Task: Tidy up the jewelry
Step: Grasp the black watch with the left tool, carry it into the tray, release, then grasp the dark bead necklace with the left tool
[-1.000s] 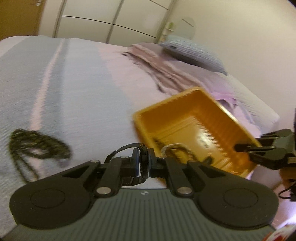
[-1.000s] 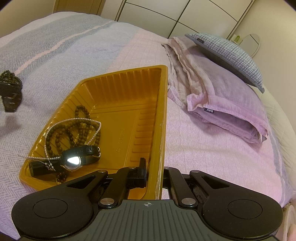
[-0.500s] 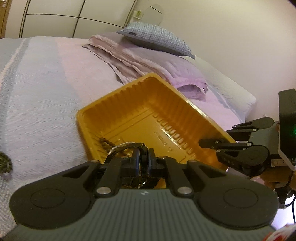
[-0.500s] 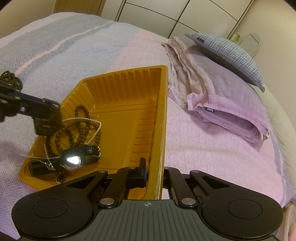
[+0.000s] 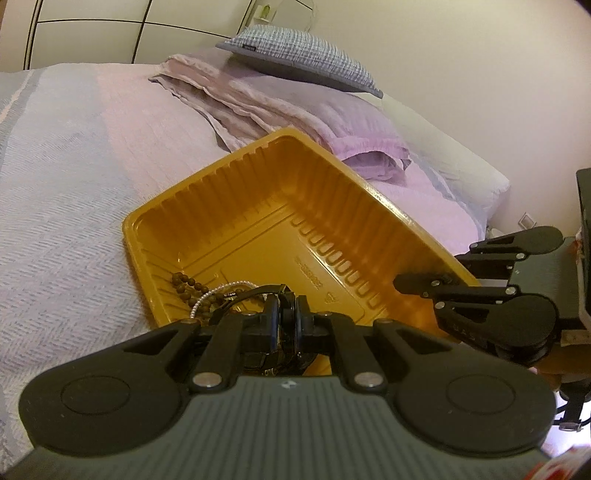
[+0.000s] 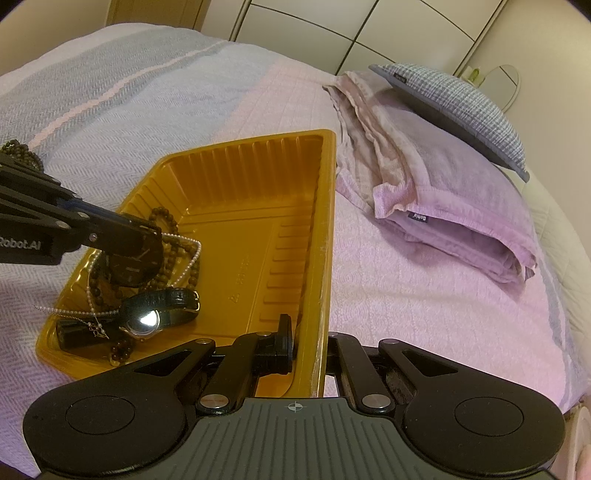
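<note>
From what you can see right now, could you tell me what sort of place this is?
Most likely a bedroom: a made bed with stacked pillows and folded lilac bedding, and white wardrobe doors behind.

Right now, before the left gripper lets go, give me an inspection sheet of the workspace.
Surface: bedspread, grey-blue and pink.
Job's things: yellow tray holds brown bead strand, pearl strand, wristwatch; more dark beads lie on the bed outside the tray.
Clutter: folded pink blanket.
Grippers: left gripper over the tray, shut on a dark round watch; right gripper shut on the tray's near rim.
Cables: nothing seen.
Surroundings: checked pillow, wardrobe doors.
</note>
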Action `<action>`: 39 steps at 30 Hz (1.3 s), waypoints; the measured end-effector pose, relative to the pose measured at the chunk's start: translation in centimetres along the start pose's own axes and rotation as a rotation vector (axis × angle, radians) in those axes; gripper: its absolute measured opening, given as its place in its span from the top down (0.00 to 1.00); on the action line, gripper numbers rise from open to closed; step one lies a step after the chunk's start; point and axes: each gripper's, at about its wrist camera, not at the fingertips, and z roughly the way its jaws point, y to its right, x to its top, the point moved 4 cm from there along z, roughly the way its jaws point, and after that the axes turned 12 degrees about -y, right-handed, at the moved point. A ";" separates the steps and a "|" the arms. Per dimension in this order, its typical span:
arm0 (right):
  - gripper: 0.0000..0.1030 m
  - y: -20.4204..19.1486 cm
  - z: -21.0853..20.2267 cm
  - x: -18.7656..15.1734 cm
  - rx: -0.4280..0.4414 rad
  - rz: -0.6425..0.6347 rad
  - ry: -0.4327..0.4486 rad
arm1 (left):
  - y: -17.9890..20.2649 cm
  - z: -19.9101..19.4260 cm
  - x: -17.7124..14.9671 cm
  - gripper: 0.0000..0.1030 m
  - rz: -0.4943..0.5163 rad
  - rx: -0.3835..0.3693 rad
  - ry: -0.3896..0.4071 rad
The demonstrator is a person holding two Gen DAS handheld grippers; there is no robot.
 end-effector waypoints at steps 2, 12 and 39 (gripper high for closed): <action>0.96 0.0 0.0 0.0 -0.001 -0.001 0.000 | 0.1 0.3 0.0 0.92 0.001 0.003 -0.010; 0.96 -0.1 0.2 -0.2 0.000 -0.002 -0.005 | -0.9 -0.8 0.2 0.88 -0.039 -0.027 -0.010; 0.96 -0.5 0.0 0.0 -0.011 -0.015 -0.005 | -20.8 -16.3 -9.6 0.76 -0.344 0.492 0.124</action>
